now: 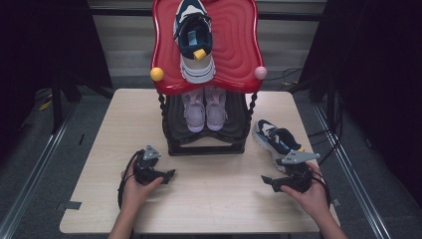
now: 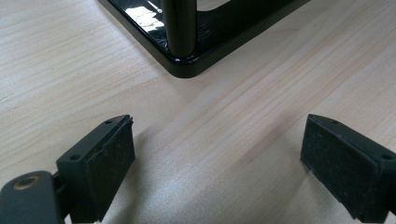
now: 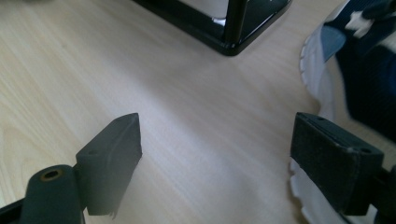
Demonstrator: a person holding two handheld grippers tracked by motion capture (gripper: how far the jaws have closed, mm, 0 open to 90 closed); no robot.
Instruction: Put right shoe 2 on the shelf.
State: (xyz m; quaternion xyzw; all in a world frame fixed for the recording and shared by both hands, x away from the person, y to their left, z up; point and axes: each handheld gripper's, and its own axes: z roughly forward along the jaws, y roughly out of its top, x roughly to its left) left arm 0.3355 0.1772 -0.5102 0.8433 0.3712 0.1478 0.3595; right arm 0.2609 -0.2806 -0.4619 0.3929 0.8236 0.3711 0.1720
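Observation:
A shoe rack stands at the back middle of the table, with a red wavy top shelf [image 1: 239,45] and a black lower shelf [image 1: 174,119]. One navy and white sneaker [image 1: 195,40] lies on the red shelf. A pair of pale lilac shoes [image 1: 204,109] sits on the lower shelf. A second navy and white sneaker [image 1: 273,139] [image 3: 355,70] lies on the table right of the rack. My left gripper [image 1: 168,176] [image 2: 217,158] is open and empty, in front of the rack's left corner [image 2: 187,65]. My right gripper [image 1: 267,182] [image 3: 217,158] is open and empty, its right jaw beside the table sneaker's sole.
The light wooden table [image 1: 214,199] has bare room between the two grippers and along its front edge. The rack's black base [image 3: 229,44] lies just ahead of both grippers. Dark curtains hang on both sides, and cables lie on the floor at the right.

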